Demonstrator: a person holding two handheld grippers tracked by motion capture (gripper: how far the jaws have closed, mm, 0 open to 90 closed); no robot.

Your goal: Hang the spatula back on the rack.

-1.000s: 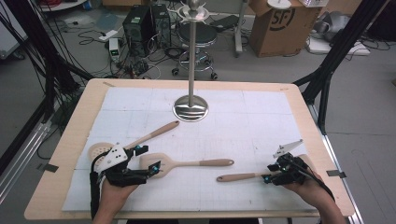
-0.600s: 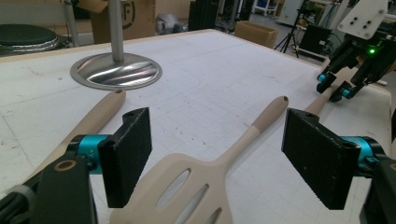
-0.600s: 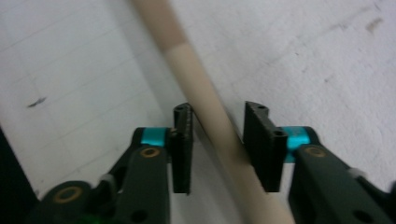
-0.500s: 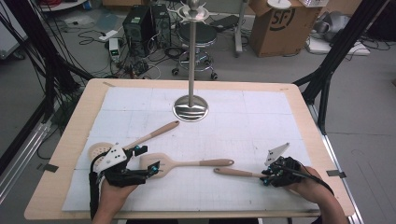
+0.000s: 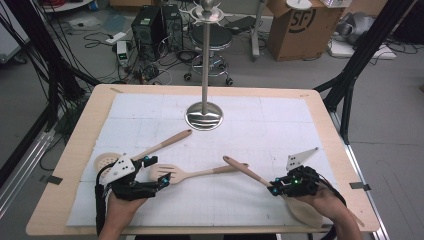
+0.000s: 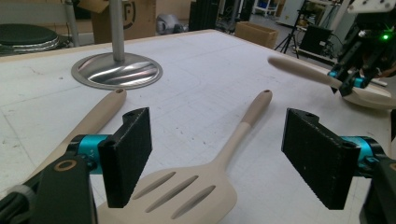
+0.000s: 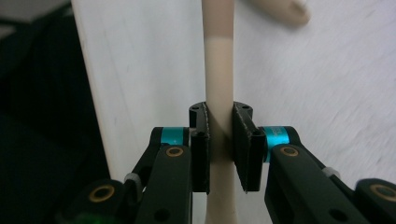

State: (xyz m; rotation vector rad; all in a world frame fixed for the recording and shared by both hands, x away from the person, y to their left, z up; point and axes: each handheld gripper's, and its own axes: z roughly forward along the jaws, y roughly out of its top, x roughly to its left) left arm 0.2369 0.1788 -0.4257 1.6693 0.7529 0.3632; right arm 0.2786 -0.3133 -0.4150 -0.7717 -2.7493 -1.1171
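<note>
Right gripper view: right gripper has just closed – pinching the spoon handle near the table's front right corner, handle angling toward the stand. Left gripper spread over the spatula.

- The slotted spatula lies on the table between the left gripper fingers.
- A spoon handle sits between the right gripper fingers.
- The stand is beyond the left fingers.
</note>
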